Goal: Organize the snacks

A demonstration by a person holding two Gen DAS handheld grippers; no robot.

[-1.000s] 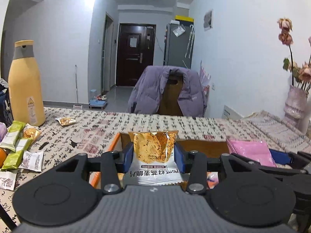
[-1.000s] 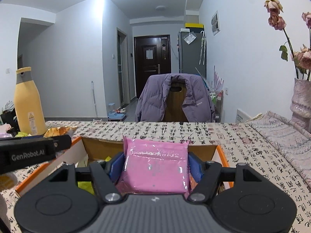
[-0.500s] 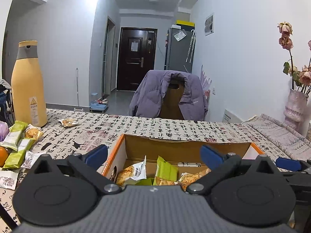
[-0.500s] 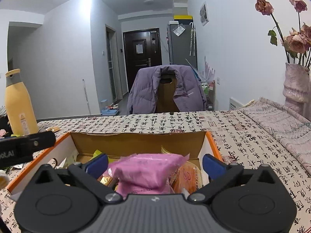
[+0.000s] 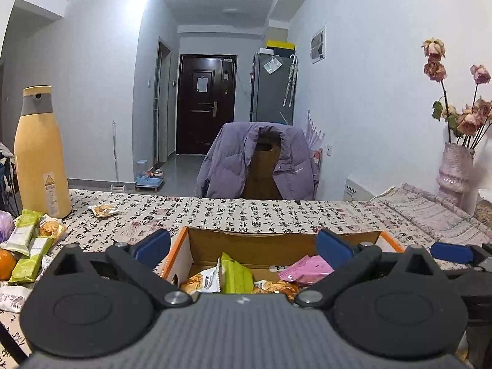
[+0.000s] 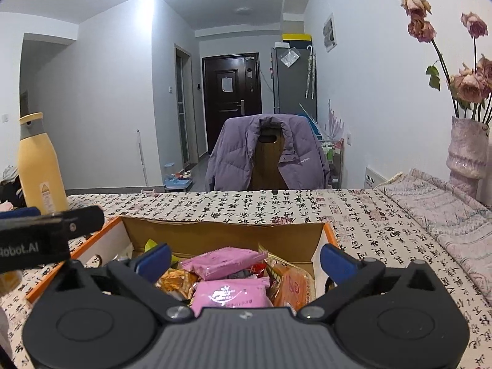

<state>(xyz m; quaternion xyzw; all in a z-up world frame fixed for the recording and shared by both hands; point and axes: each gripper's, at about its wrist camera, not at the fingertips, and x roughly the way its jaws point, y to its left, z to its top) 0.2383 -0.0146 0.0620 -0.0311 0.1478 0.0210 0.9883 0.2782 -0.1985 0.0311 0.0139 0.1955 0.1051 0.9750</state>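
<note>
Both grippers, left gripper (image 5: 243,247) and right gripper (image 6: 244,259), stand fully spread and empty above the cardboard box (image 6: 221,230). Risk: loosely heaped pink packets (image 6: 226,259) could slide out when more are added.

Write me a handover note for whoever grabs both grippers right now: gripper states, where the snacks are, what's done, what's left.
Left gripper: open, empty, over the cardboard box.
Right gripper: open, empty, over the same box.
Done: pink packets and cracker packets lie in the box.
Left: green bars, more packets and an orange on the table at the left, plus one cracker packet near the yellow bottle.
</note>
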